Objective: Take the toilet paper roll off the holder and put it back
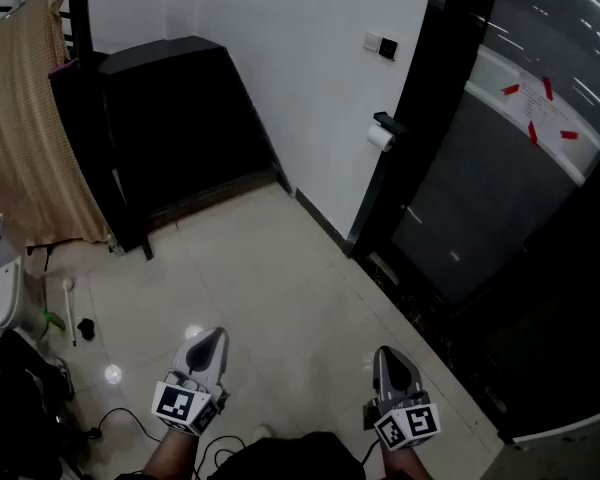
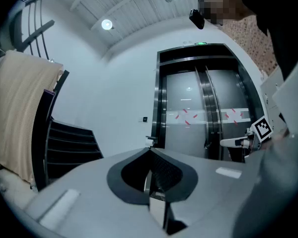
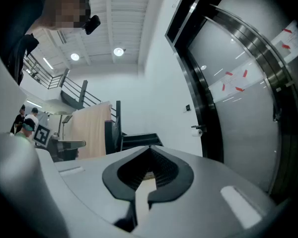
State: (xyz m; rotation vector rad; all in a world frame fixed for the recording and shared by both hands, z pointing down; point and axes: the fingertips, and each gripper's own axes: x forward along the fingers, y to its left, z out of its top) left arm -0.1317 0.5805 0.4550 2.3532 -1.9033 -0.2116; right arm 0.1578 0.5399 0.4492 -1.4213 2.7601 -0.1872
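A white toilet paper roll (image 1: pixel 381 138) hangs on a black holder (image 1: pixel 389 122) fixed to the white wall, beside a black door frame. It shows small and far off in the left gripper view (image 2: pixel 150 142) and in the right gripper view (image 3: pixel 198 132). My left gripper (image 1: pixel 208 342) and right gripper (image 1: pixel 391 359) are held low over the tiled floor, well short of the roll. The left jaws (image 2: pixel 150 149) are shut with nothing between them. The right jaws (image 3: pixel 150 147) are shut and empty too.
A dark glass door with red tape marks (image 1: pixel 540 118) fills the right side. Black stair treads (image 1: pixel 180 118) and a beige cloth (image 1: pixel 25 118) stand at the back left. A wall switch (image 1: pixel 380 45) sits above the roll. A white device (image 1: pixel 2 288), a black bag (image 1: pixel 20 398) and cables lie at the left.
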